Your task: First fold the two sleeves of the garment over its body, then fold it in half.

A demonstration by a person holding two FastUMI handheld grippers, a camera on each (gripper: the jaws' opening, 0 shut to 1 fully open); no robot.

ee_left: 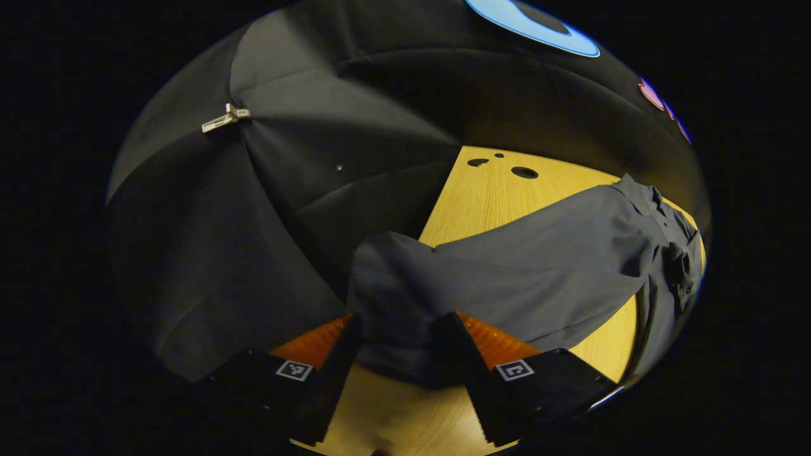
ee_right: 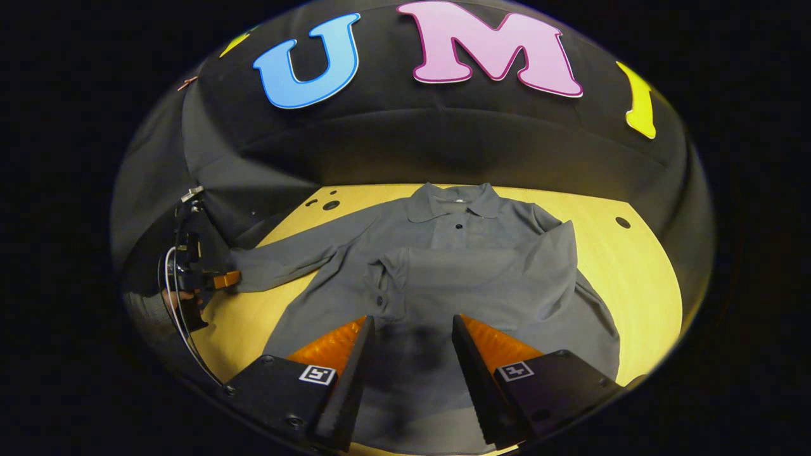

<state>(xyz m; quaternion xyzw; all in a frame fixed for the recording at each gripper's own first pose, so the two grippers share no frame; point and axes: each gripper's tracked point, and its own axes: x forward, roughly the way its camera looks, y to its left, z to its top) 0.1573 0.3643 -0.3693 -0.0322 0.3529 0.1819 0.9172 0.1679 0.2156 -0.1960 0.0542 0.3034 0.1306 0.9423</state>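
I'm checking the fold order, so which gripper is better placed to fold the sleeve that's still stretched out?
Left. The left gripper already straddles the cuff of the grey collared shirt's outstretched sleeve at the wooden table's edge. The right gripper hovers open over the body, where the other sleeve lies folded.

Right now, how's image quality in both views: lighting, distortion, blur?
Left gripper view: fisheye bends the table edge, dim surround, shirt sharp, left tongs around the sleeve cuff slightly soft. Right gripper view: evenly lit table, shirt sharp, shadow between right tongs, edges dark.
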